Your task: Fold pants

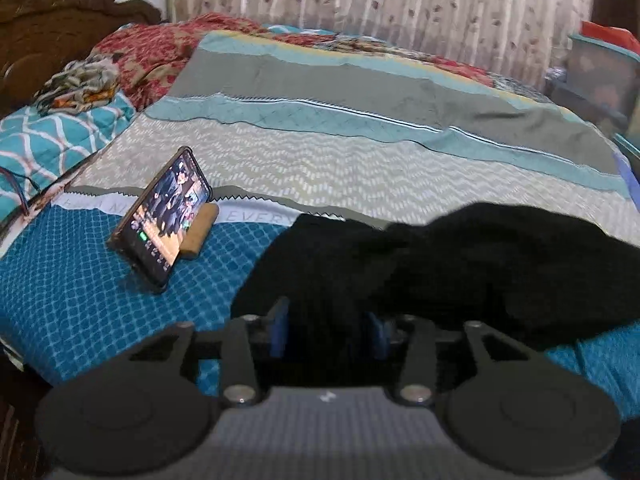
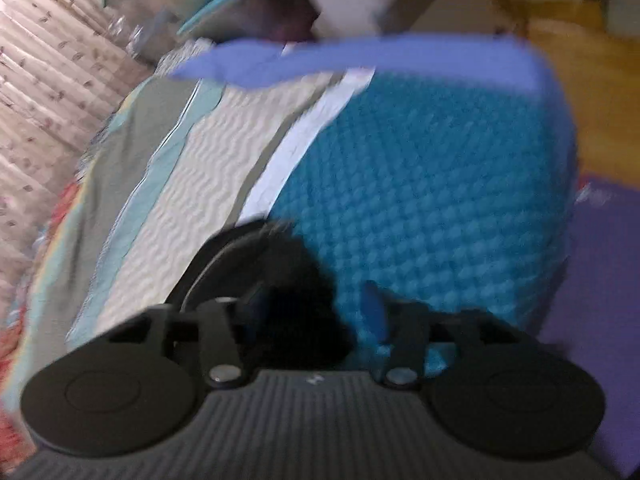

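Nearest the lens in the left wrist view is the left gripper (image 1: 326,330), its two blue-padded fingers (image 1: 280,326) sunk into the near edge of the black pants (image 1: 440,264). Dark cloth fills the gap between the jaws, so they look clamped on it, though the black fabric hides the contact itself. The pants lie in a rumpled heap on the bed (image 1: 100,300), spreading from the gripper toward two o'clock across the blue patterned cover.

At ten o'clock from the pants a phone (image 1: 164,216) leans tilted on a small wooden stand (image 1: 202,232), its screen lit, well apart from the cloth. Beyond it, at eleven o'clock, a red floral blanket (image 1: 160,52) is bunched against the dark carved headboard (image 1: 52,16). A patterned curtain (image 1: 380,4) hangs across twelve o'clock behind the bed.

The right wrist view is blurred and tilted. The right gripper (image 2: 316,312) has a bunch of the black pants (image 2: 296,304) pressed against its left-hand finger, while the right-hand finger (image 2: 376,312) stands clear of the cloth over the blue cover (image 2: 440,184). Whether these jaws pinch the fabric I cannot tell. A purple strip (image 2: 360,60) crosses at twelve o'clock, too smeared to identify.
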A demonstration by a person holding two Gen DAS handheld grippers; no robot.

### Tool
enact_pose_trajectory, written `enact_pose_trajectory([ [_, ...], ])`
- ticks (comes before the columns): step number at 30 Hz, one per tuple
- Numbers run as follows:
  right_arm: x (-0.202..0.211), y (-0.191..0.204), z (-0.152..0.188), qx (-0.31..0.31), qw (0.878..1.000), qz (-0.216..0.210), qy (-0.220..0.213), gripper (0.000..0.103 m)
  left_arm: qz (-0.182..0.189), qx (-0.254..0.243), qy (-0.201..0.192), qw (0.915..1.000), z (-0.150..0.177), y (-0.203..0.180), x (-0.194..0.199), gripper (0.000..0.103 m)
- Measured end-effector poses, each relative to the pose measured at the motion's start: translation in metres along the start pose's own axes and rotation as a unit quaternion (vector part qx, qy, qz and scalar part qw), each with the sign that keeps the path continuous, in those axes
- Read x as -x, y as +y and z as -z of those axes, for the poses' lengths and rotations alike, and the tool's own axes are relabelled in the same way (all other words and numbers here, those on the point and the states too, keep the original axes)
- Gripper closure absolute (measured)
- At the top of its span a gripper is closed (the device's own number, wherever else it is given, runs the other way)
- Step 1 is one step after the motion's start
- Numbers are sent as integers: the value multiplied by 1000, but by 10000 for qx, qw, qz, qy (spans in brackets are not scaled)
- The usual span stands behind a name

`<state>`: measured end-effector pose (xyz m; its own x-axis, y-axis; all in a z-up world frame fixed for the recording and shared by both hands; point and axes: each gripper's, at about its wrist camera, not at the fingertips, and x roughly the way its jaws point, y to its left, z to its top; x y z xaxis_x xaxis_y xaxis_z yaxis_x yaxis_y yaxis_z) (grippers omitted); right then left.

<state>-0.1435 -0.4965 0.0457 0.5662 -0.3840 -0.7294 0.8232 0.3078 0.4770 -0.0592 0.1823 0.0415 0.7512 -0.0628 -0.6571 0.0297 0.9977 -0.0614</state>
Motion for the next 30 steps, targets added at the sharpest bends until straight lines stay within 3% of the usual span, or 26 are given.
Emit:
enact_pose_trajectory([
  [2, 16, 16, -5, 241, 9988, -58, -429, 48, 62, 36, -89, 9999, 5, 8, 14, 51],
  [4, 28, 45, -4, 725, 9945, -388, -646, 49, 209, 317, -118, 9992, 6, 23, 24, 49],
  [7, 31, 107, 14, 1649, 9795, -1130, -259, 48, 369, 878, -299, 9950, 0, 48, 32, 46],
  [9, 27, 156, 41, 2305, 9593, -1619, 173, 48, 400, 1324, -491, 9892, -6, 66, 34, 41],
  [12, 24, 236, 102, 3319, 9127, -2255, 770, 48, 596, 2004, -472, 9768, -11, 94, 28, 38],
  [16, 18, 333, 195, 4367, 8397, -2898, 1419, 48, 759, 2364, -69, 9687, -17, 108, -4, 37],
  [17, 16, 356, 218, 4547, 8212, -3065, 1580, 48, 788, 2367, 49, 9684, -19, 108, -13, 34],
  [18, 11, 375, 237, 4700, 8053, -3196, 1688, 49, 769, 2360, 195, 9685, -21, 105, -25, 25],
  [19, 4, 394, 255, 4853, 7915, -3277, 1751, 50, 776, 2377, 346, 9676, -21, 103, -35, 18],
  [20, -2, 409, 274, 4964, 7835, -3270, 1810, 50, 873, 2410, 489, 9654, -21, 101, -45, 18],
  [21, -12, 421, 288, 5056, 7774, -3216, 1910, 50, 1043, 2450, 629, 9619, -19, 97, -54, 22],
  [22, -21, 424, 299, 5168, 7716, -3129, 1992, 50, 1173, 2427, 702, 9604, -17, 93, -60, 42],
  [24, -37, 421, 318, 5431, 7588, -2835, 2209, 51, 1221, 2064, 579, 9691, -15, 79, -60, 68],
  [25, -42, 413, 325, 5541, 7453, -2720, 2521, 61, 1159, 1848, 368, 9752, -14, 73, -52, 87],
  [27, -49, 382, 334, 5749, 7085, -2449, 3279, 68, 1208, 1455, -260, 9816, -10, 66, -23, 90],
  [30, -19, 352, 331, 6236, 6717, -2603, 3036, 68, 1317, 542, -1238, 9820, -2, 47, 19, 91],
])
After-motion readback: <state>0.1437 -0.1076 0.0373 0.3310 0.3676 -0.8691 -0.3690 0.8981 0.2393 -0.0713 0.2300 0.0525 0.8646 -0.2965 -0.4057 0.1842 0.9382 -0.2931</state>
